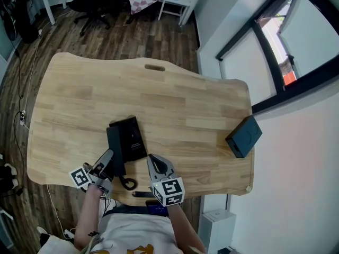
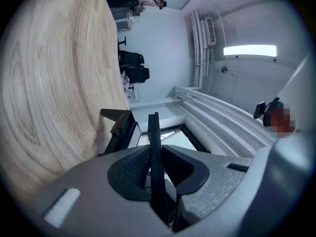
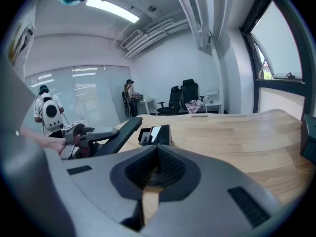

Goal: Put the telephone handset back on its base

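Lengthwise, handset (image 1: 115, 150) parallels base (image 1: 132, 138), pointing away.

No legible text, brand, number or sign in any view. Square black-and-white patterns only, without letters or digits, on the left marker cube (image 1: 79, 177) behind the left tongs (image 1: 109, 153) and the right marker cube (image 1: 169, 191) behind the right tongs (image 1: 152, 160). Faint pale marks on the telephone base (image 1: 131, 136), just ahead of both tongs, too small to read.

Left gripper (image 1: 107, 157), lower left, & right gripper (image 1: 154, 163), lower centre: grey bodies, black ribbed pads (image 3: 170, 169), b/w marker cubes (image 1: 170, 191). White shirt (image 1: 132, 236), yellow print, btm edge.
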